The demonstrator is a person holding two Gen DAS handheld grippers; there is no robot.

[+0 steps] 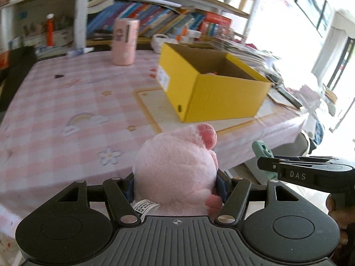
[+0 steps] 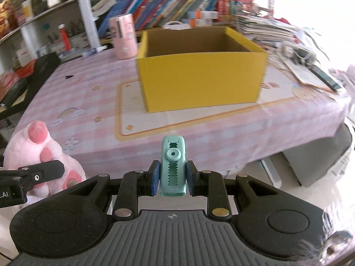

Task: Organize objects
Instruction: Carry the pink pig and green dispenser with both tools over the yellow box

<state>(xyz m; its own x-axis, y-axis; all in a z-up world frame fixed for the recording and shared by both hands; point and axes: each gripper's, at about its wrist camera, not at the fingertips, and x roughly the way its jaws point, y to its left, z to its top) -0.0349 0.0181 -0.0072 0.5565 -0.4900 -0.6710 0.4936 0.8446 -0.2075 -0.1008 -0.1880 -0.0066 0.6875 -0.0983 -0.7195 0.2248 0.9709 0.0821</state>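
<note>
My left gripper (image 1: 176, 182) is shut on a pink plush pig (image 1: 177, 168), its blue pads pressing the toy's sides, held above the near edge of the table. The pig (image 2: 42, 153) also shows at lower left in the right wrist view. My right gripper (image 2: 172, 178) is shut on a small teal correction-tape dispenser (image 2: 173, 166), which stands upright between the blue pads; the dispenser (image 1: 263, 153) shows at right in the left wrist view. An open yellow cardboard box (image 2: 202, 82) stands on a cream mat (image 2: 126, 110) ahead of both grippers; something orange-pink peeks inside the box (image 1: 213, 90).
The pink checked tablecloth (image 1: 66, 102) covers the table. A pink cylinder tin (image 1: 124, 42) stands behind the box. Bookshelves (image 2: 168, 6) line the back. Piles of papers and a phone (image 2: 326, 77) crowd the right side. A black case (image 2: 28, 82) lies at left.
</note>
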